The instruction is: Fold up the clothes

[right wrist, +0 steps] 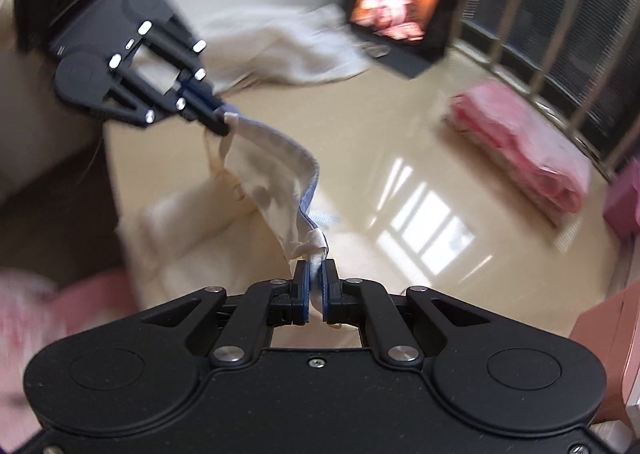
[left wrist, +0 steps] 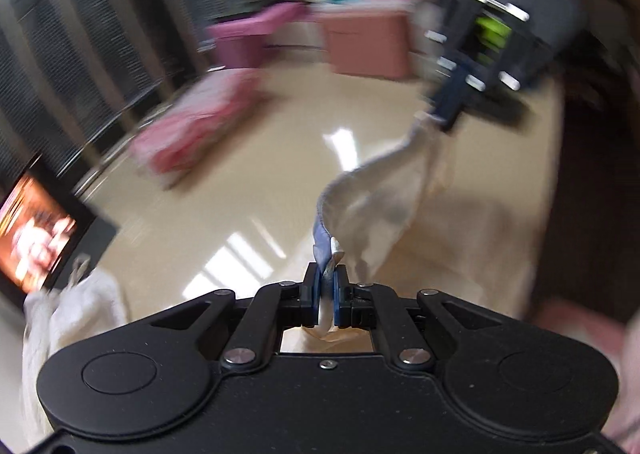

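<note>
A cream garment with a blue edge [left wrist: 380, 190] hangs stretched between both grippers above a glossy beige table [left wrist: 248, 190]. My left gripper [left wrist: 329, 286] is shut on one end of its edge. My right gripper [right wrist: 316, 278] is shut on the other end of the cream garment [right wrist: 272, 170]. In the left wrist view the right gripper [left wrist: 444, 114] shows at the upper right, pinching the cloth. The right wrist view has the left gripper [right wrist: 218, 122] at the upper left, clamped on the cloth. The garment's lower part sags toward the table [right wrist: 360, 142].
A folded pink garment [right wrist: 520, 150] lies on the table's far side near dark window bars. A lit tablet screen [right wrist: 400, 8] stands beside a loose pile of cream cloth [right wrist: 288, 46]. Pink boxes [left wrist: 364, 46] sit at the table's end. The views are motion-blurred.
</note>
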{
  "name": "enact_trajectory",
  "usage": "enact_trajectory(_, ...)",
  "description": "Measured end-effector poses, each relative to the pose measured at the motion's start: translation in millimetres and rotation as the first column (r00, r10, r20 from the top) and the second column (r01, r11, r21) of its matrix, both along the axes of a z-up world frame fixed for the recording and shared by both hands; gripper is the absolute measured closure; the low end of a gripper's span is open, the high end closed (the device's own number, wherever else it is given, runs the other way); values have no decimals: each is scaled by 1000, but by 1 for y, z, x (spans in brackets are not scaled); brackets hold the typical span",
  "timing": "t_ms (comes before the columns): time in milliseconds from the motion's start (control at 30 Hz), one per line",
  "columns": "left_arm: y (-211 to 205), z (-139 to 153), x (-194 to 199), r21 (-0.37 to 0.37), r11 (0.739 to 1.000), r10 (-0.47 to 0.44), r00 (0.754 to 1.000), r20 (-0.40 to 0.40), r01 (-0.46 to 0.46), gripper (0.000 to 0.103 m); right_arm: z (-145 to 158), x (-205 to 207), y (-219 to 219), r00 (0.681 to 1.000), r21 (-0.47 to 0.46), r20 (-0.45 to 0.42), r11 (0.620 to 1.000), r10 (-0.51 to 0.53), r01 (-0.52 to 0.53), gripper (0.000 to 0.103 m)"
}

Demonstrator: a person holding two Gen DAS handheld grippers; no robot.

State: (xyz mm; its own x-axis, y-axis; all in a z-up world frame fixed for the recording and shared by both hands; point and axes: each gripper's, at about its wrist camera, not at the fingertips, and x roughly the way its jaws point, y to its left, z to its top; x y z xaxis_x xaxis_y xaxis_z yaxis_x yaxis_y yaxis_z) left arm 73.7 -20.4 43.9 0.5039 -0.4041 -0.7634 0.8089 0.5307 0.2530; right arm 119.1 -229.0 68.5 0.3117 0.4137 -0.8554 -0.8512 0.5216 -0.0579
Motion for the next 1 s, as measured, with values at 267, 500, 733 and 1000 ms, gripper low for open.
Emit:
enact_trajectory(267, 5, -76, -60, 222, 963, -144, 988, -49, 152, 90, -58, -67, 11, 980, -168, -83, 967, 181, -193, 91)
enact_trajectory(500, 29, -63, -55, 220, 975, 33, 981, -190, 10, 54, -42, -73, -1, 980, -95, -197, 995, -6, -13, 56)
enact_trajectory(733, 59, -57, -2, 92, 913, 394, 801, -450, -397, 50, -53, -35, -45, 778, -21, -423, 863, -465, 504, 54)
enact_trajectory(1000, 76, -78, 66, 30, 660, 579, 482, -657, -751, 68, -98, 11, -69, 508, 4, -549, 605, -664, 796, 57)
